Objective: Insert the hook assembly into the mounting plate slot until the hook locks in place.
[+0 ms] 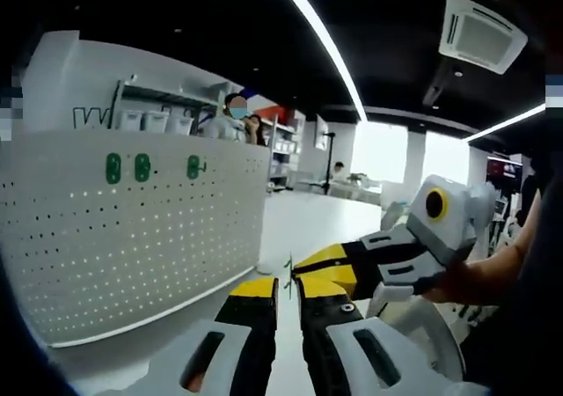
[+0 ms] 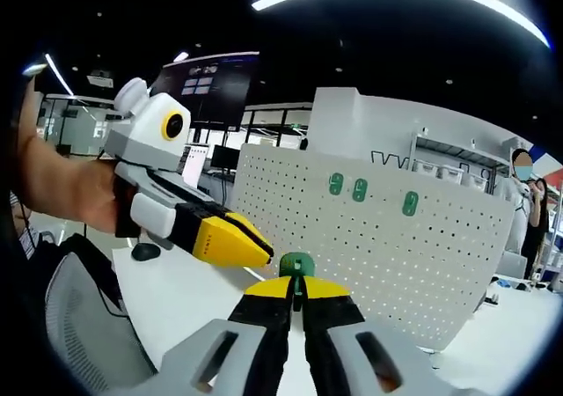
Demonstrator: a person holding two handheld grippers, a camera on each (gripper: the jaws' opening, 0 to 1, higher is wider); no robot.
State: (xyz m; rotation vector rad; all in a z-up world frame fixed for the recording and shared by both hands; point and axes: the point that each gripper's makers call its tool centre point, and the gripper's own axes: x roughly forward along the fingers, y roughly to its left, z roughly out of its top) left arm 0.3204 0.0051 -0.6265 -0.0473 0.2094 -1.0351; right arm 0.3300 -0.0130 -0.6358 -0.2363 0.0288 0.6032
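Jaws of the right claw (image 2: pixel 296 301) are pressed together on a small green plastic hook assembly (image 2: pixel 296 265), whose rounded top stands up just past the yellow tips. Ahead of that claw and slightly to its right stands the white perforated mounting plate (image 2: pixel 378 238), upright on the white table (image 2: pixel 185 295), with three green hooks (image 2: pixel 360 189) already seated near its upper edge. The left claw (image 1: pixel 286 312) has its black-and-yellow jaws close together; a thin dark sliver shows between the tips, but whether it grips anything I cannot tell. From the left claw the plate lies off to the left, well apart. To seat the hook well, I judge the right claw should square the piece to the plate face, line its back tabs with a free row of holes beside the seated hooks, push straight in, then press down until it catches, while the left claw stays clear of the panel.
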